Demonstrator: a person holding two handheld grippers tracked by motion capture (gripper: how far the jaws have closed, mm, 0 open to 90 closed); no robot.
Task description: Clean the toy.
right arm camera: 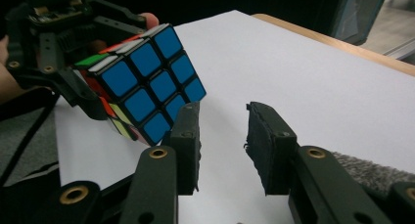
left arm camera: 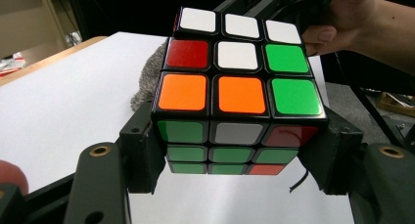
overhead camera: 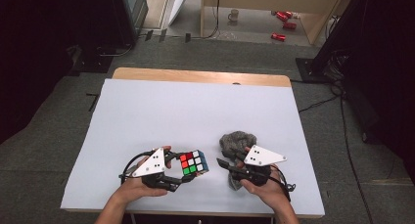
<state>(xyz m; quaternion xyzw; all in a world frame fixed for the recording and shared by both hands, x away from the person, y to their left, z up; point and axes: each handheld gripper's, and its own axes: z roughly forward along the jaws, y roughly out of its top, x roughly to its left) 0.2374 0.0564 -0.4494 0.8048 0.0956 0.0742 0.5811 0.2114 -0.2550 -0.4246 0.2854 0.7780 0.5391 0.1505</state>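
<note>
The cube point(left arm camera: 238, 94) has glossy plastic stickers on black plastic. The grey cloth point(overhead camera: 237, 142) looks fuzzy, the white table cover point(overhead camera: 186, 106) smooth and matt, the far table edge point(overhead camera: 195, 76) wood.

table point(overhead camera: 147, 116): white sheet over wood top | lying on it: grey fuzzy cloth point(overhead camera: 237, 142), near front edge
</note>
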